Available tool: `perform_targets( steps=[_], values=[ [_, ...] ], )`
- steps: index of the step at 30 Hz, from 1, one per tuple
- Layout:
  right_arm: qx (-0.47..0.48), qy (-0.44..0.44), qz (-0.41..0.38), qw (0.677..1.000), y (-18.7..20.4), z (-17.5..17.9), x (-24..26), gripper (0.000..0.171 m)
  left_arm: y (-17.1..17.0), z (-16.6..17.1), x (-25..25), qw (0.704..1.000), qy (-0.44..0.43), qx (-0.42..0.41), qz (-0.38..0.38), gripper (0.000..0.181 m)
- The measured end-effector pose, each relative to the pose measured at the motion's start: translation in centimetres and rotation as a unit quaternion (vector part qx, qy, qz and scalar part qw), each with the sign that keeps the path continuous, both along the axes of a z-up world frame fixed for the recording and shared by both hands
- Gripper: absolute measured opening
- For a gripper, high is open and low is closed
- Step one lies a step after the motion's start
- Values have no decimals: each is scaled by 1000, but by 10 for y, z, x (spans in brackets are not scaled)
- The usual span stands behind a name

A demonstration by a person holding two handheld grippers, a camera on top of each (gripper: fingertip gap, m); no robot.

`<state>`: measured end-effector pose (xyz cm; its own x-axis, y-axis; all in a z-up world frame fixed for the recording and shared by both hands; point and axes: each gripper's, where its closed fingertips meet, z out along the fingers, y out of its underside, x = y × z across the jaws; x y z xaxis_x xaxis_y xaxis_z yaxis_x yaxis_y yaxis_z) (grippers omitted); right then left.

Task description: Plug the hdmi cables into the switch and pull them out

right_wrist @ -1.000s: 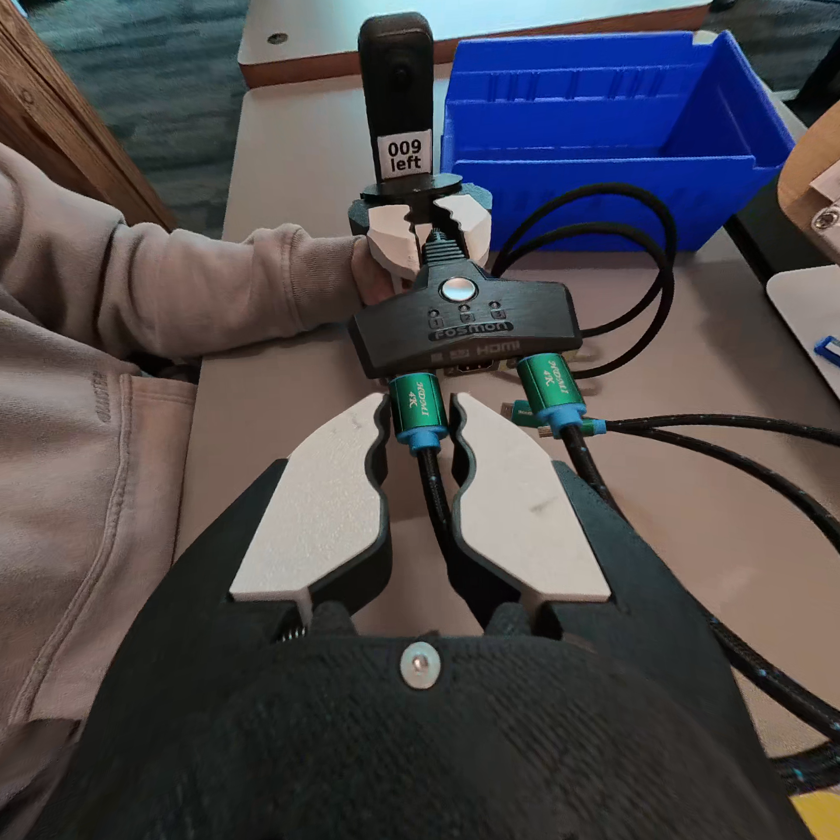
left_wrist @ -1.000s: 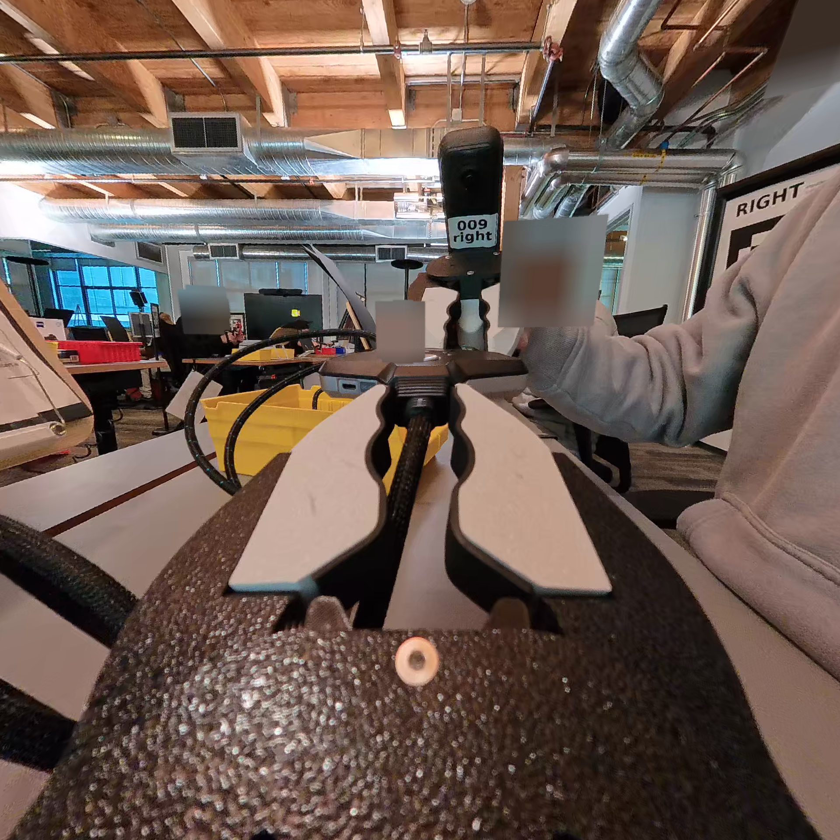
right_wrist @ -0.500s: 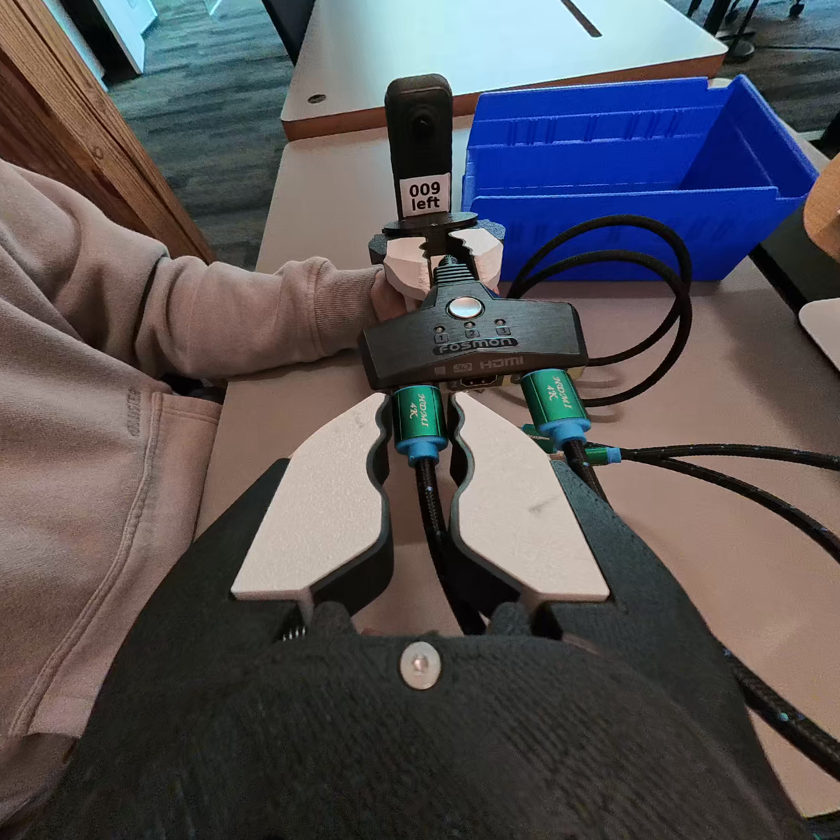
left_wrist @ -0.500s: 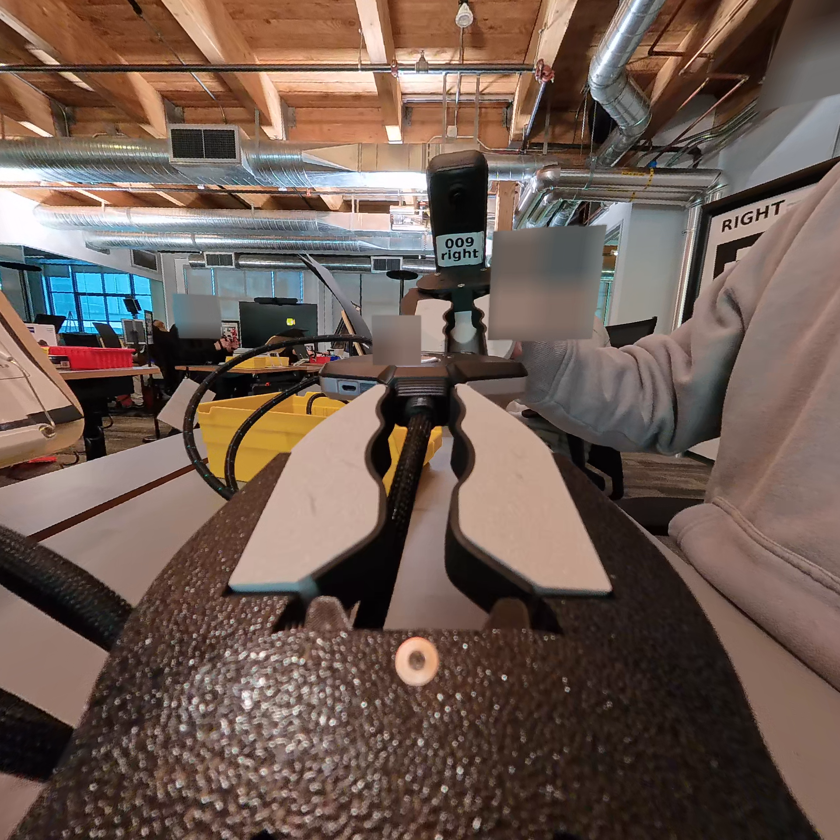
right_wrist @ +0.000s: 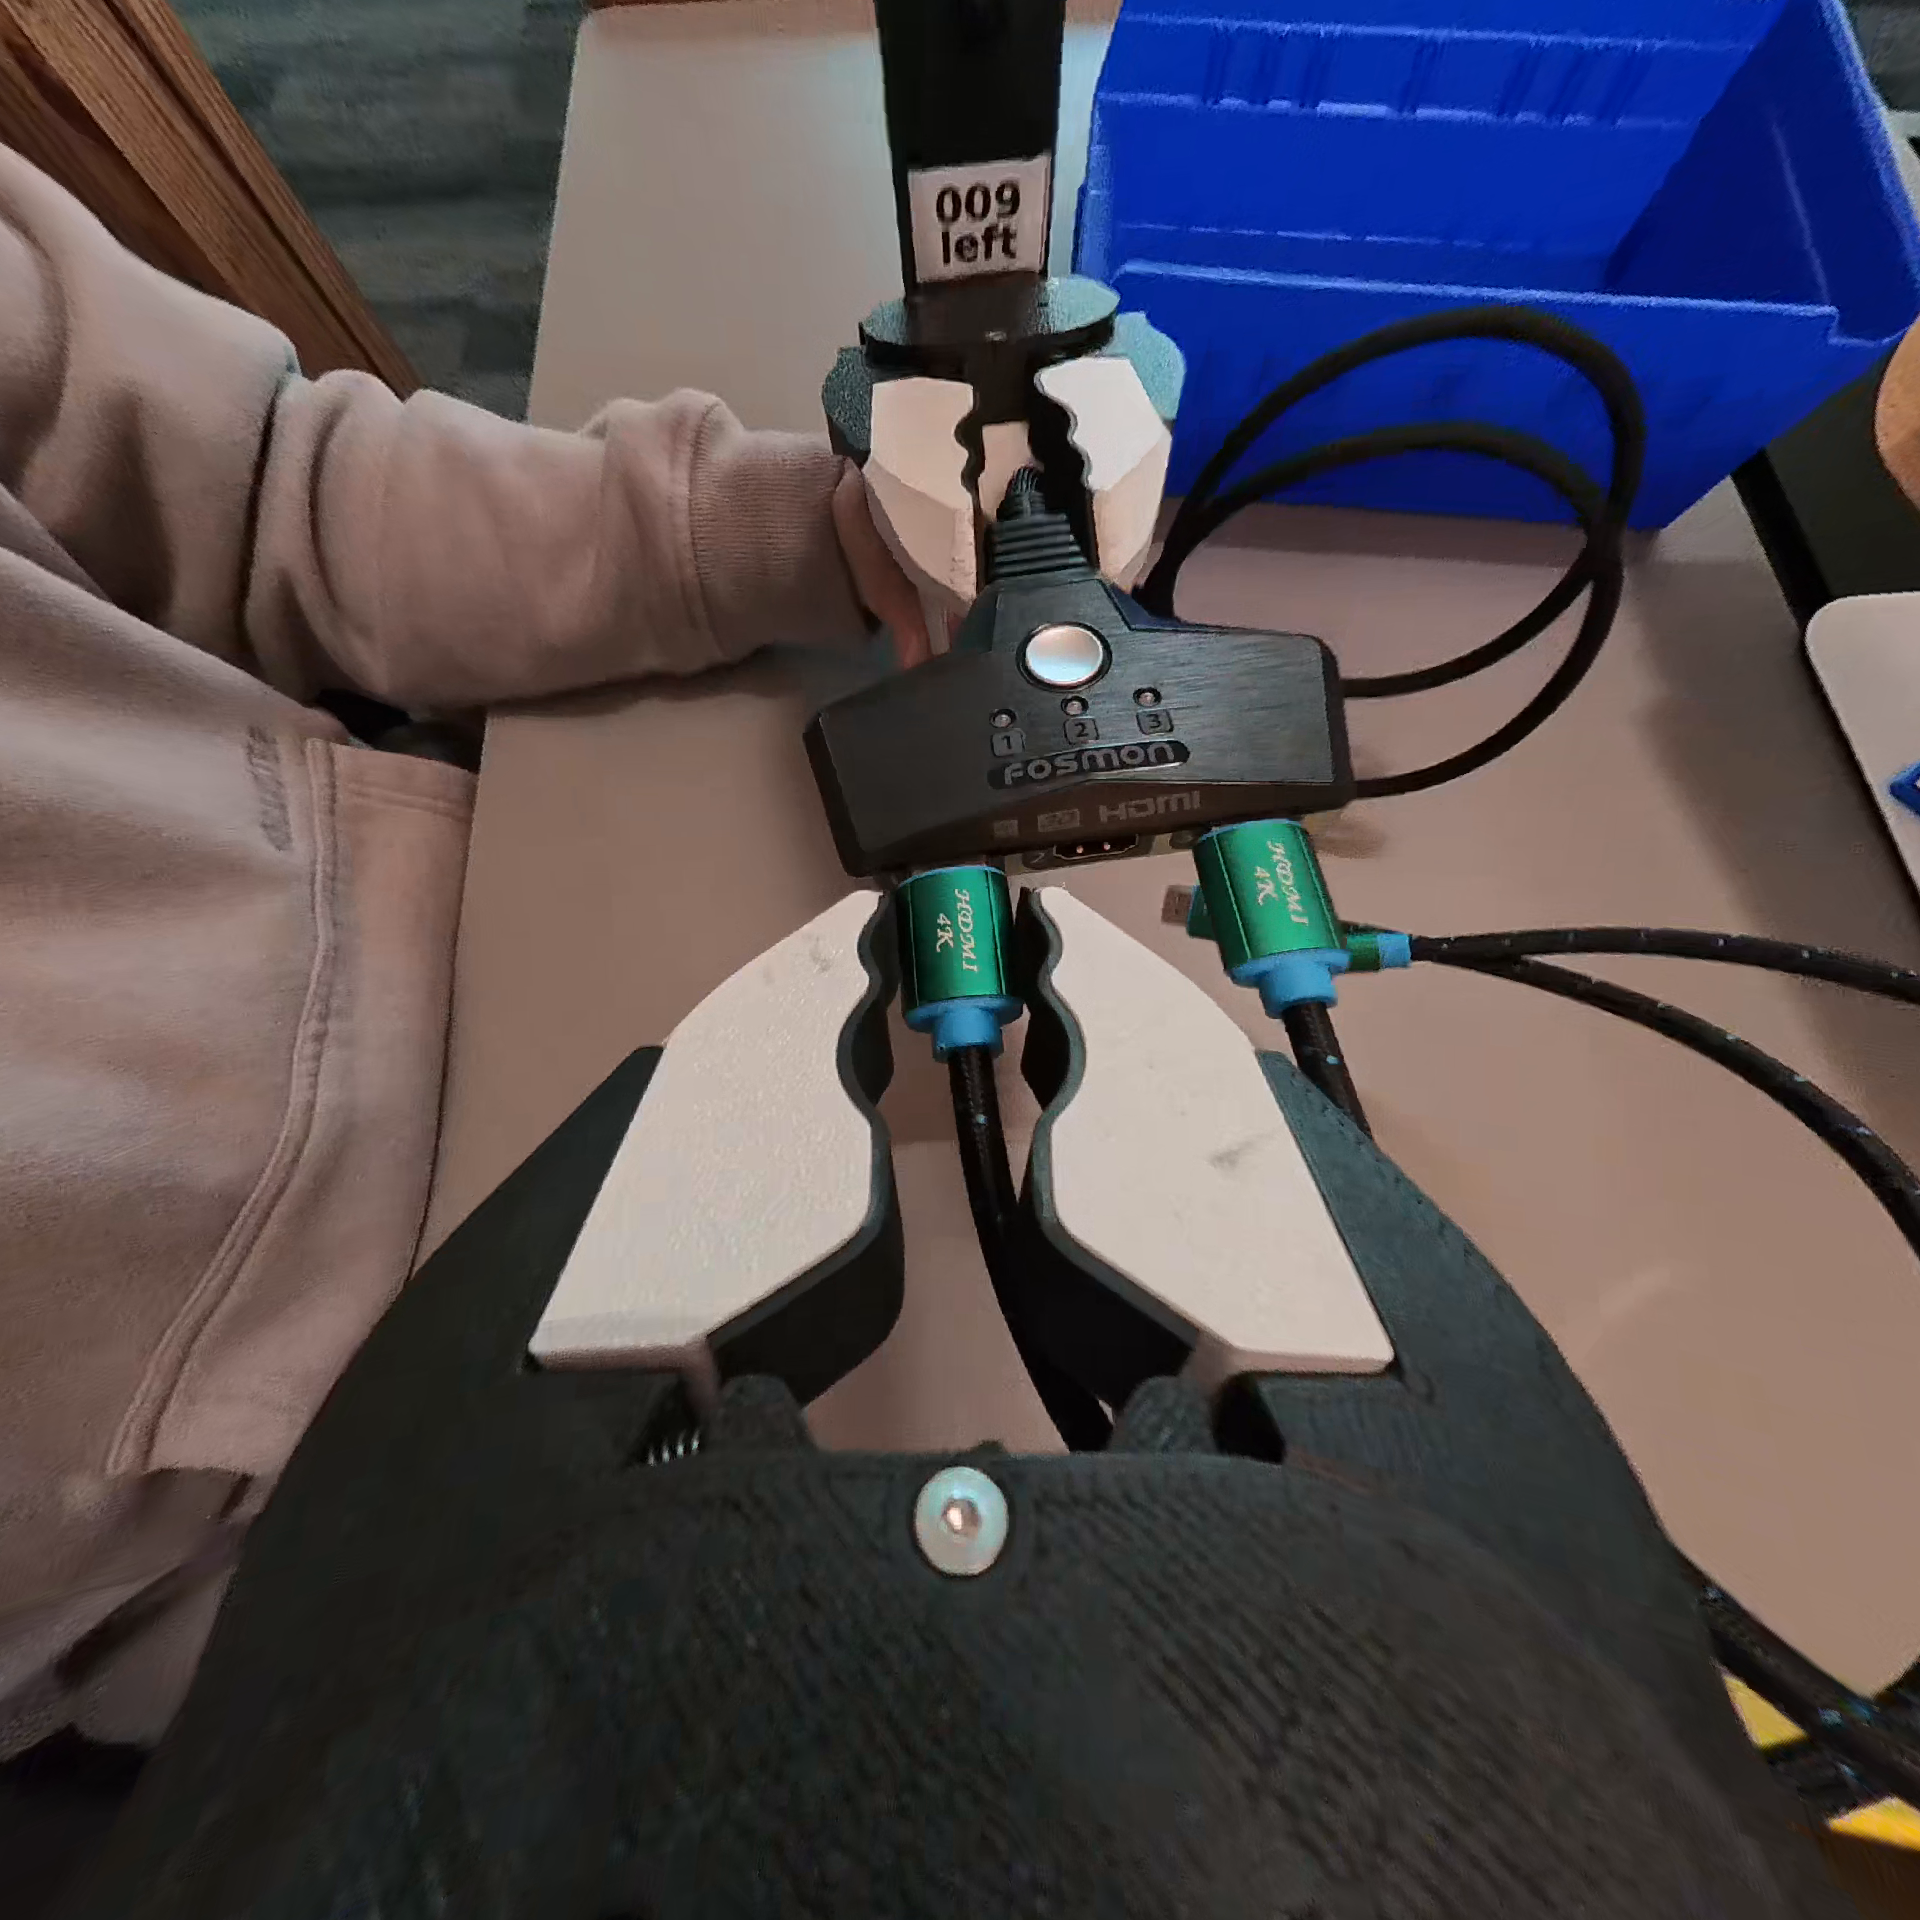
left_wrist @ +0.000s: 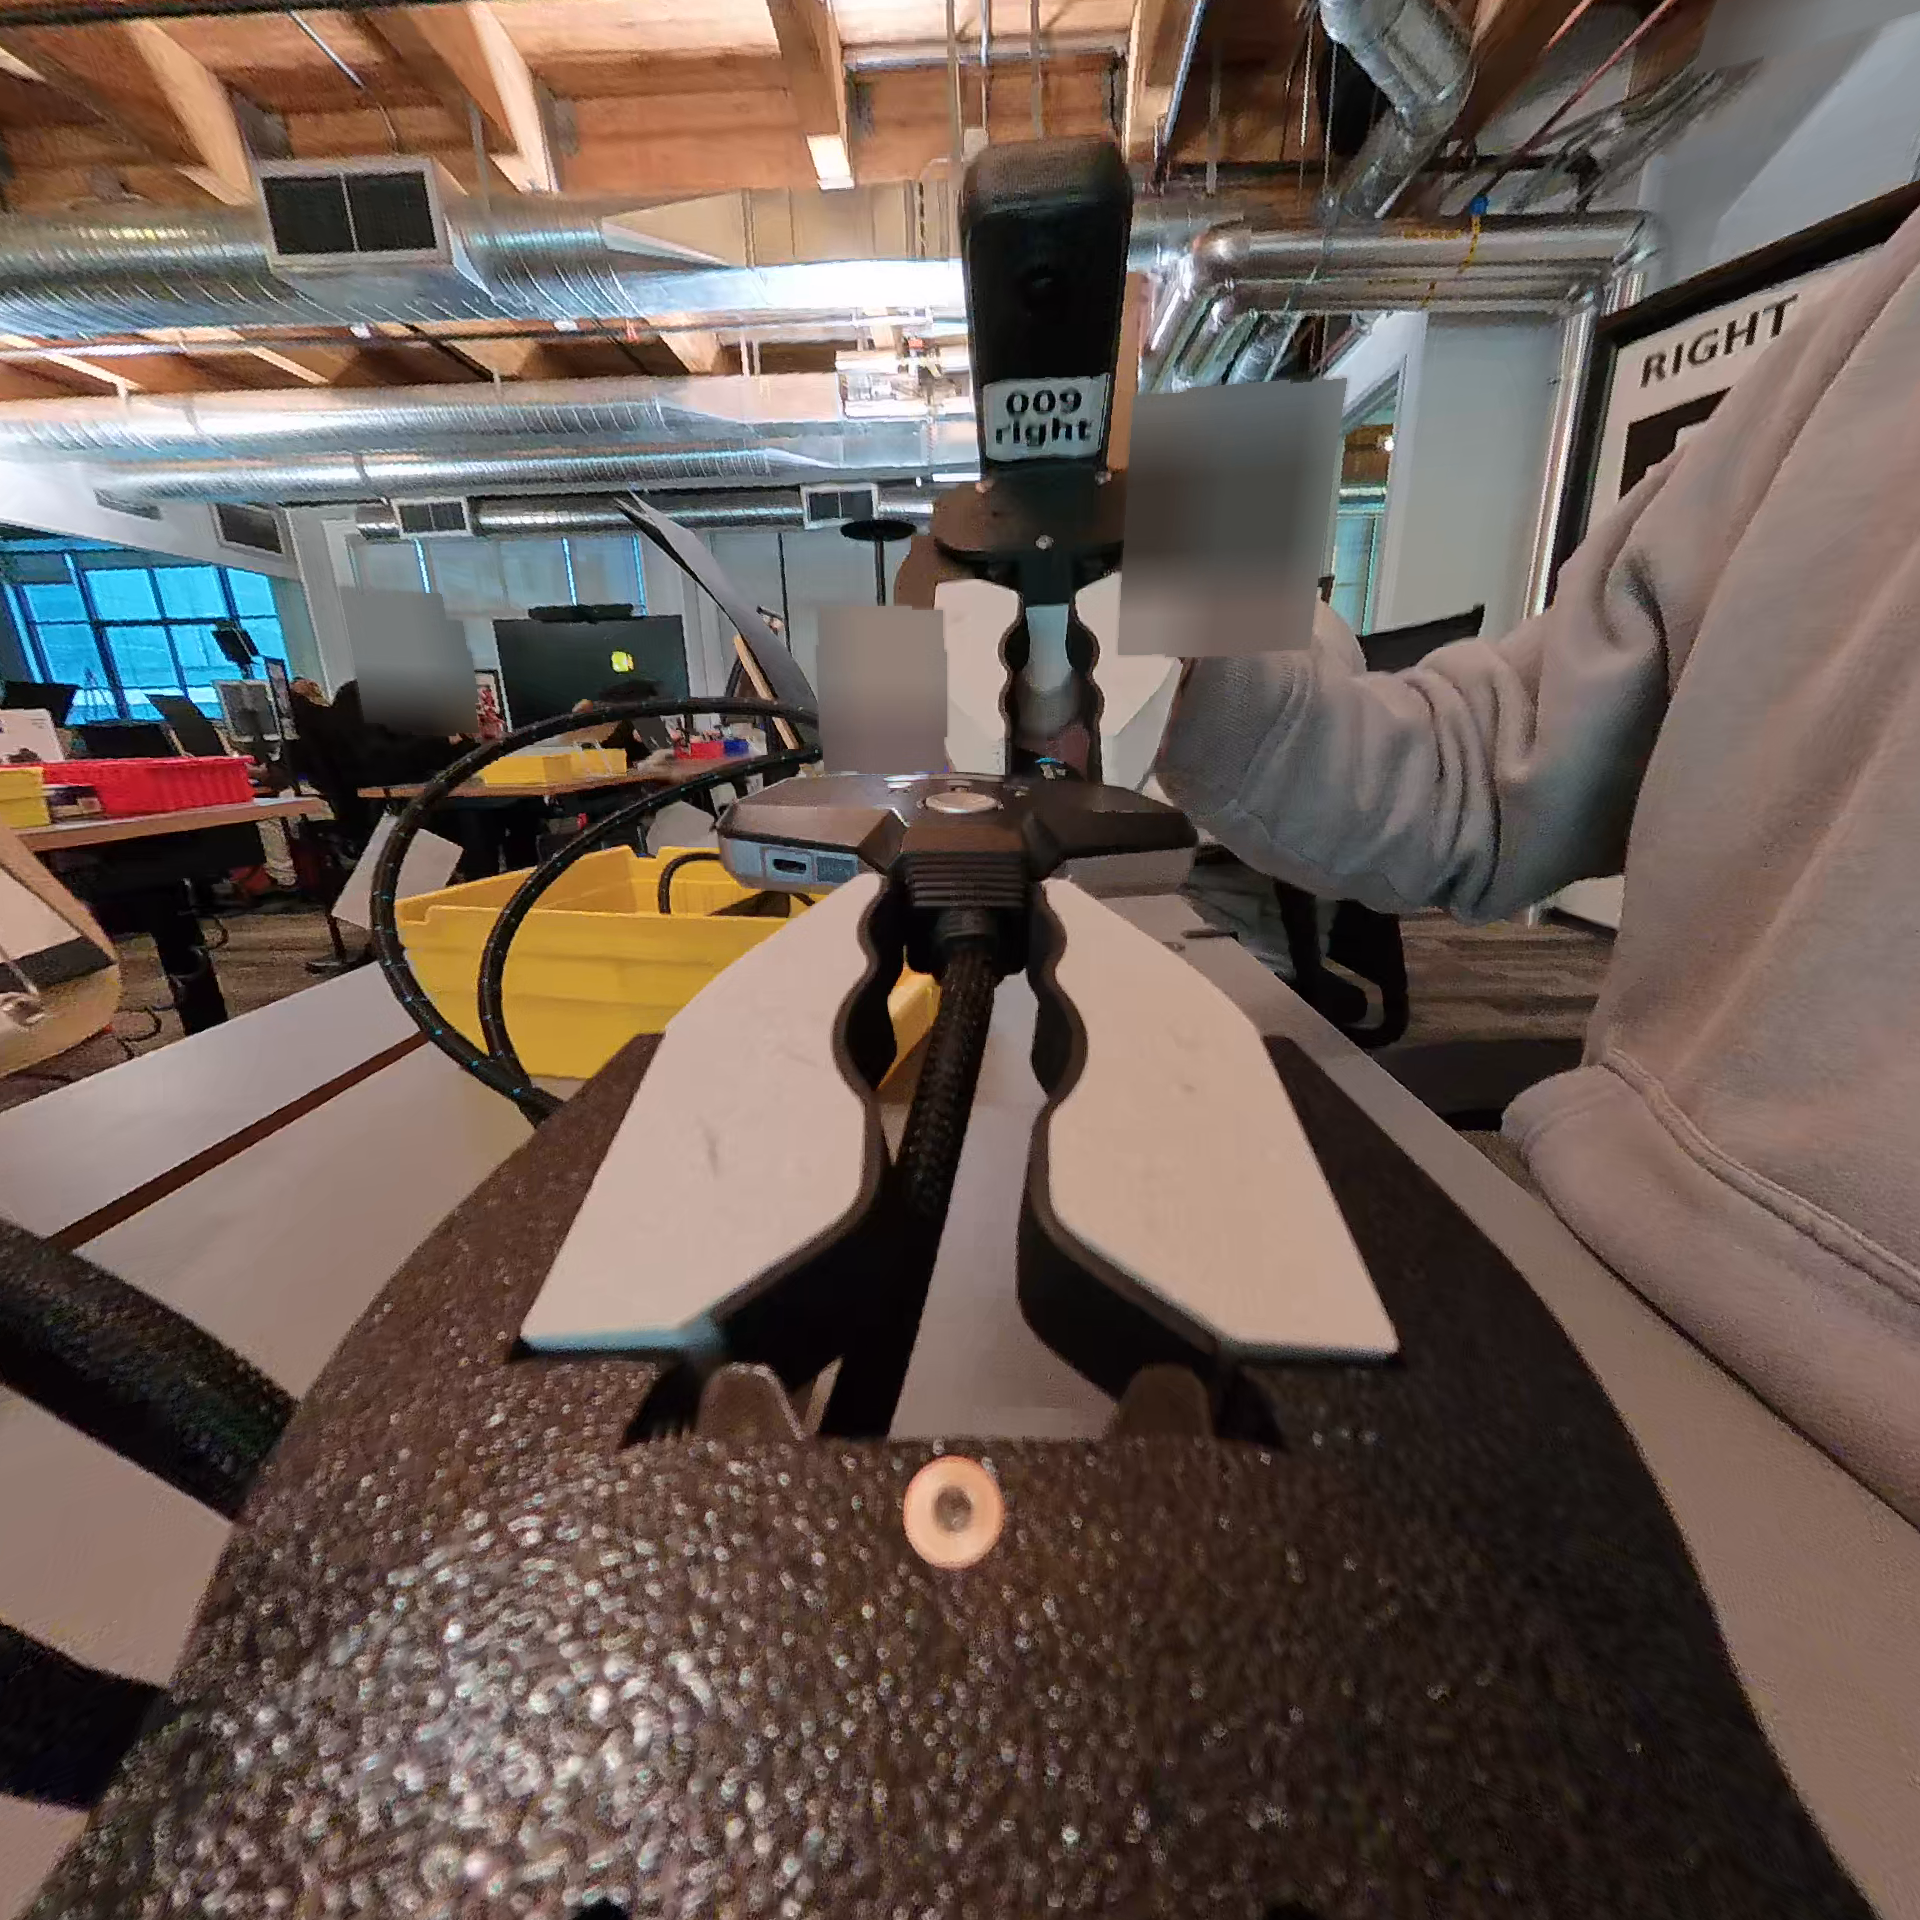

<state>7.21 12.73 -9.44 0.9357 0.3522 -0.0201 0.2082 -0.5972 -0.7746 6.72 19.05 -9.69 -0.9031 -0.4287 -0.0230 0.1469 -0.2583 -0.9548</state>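
- The left wrist view sits low behind the left gripper (left_wrist: 961,914), facing the right gripper (left_wrist: 1047,665) close ahead.
- The right wrist view looks steeply down over its own fingers.
- Both views share the switch (right_wrist: 1081,727) between the 2 grippers.

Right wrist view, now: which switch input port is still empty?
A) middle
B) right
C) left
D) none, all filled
A: green plugs sit in the left and right inputs of the switch, while the middle port between them shows open.

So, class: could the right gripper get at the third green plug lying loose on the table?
Probably not yet: the right gripper is shut on the left green plug; the loose plug lies partly behind the right-hand plug.
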Motion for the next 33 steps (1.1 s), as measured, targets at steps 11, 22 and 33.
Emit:
perform_targets(
  steps=[11, 22, 33],
  values=[
    [-25, -23, -7, 999, -19, -2, -3, 22, -17, -3, -3, 999, -4, 47, -4, 23],
    [-15, -27, -7, 999, -30, 1, -2, 22, -25, -4, -5, 997, 0, 73, -6, 23],
    [34, -133, -133, 982, -89, 69, 80, 21, 44, 29, -20, 998, -53, -6, 43, 23]
  ],
)
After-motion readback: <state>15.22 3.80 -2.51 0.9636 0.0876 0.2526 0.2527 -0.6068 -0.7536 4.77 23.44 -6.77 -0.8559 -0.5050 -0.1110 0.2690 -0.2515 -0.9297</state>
